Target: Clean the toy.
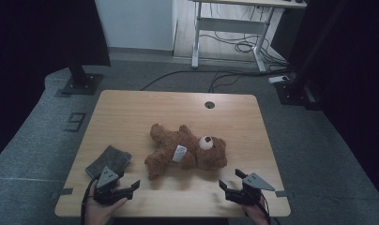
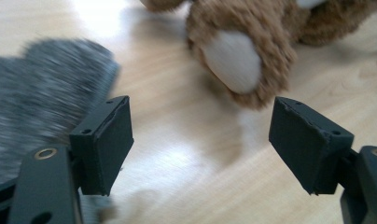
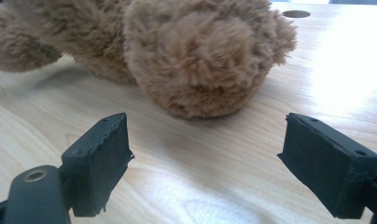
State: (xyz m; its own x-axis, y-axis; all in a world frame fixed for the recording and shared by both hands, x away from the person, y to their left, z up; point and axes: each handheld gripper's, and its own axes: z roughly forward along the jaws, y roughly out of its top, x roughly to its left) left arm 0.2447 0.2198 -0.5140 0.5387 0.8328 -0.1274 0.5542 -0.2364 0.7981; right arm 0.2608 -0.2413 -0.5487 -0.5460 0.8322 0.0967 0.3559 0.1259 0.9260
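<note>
A brown teddy bear (image 1: pixel 185 152) lies on its back near the middle of the wooden surface (image 1: pixel 131 112), head toward the right. The left tool (image 1: pixel 131 186) sits near its foot, jaws wide and empty; the right tool (image 1: pixel 231 180) faces its head, also wide. A grey cloth (image 1: pixel 108 161) lies just left.

Brown teddy bear (image 1: pixel 185 152) lying mid-table, seemingly on back, head toward right.

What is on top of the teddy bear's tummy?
A small white tag lies on the teddy bear. The bear rests on the wooden table; whatever is beneath its body is covered.
</note>
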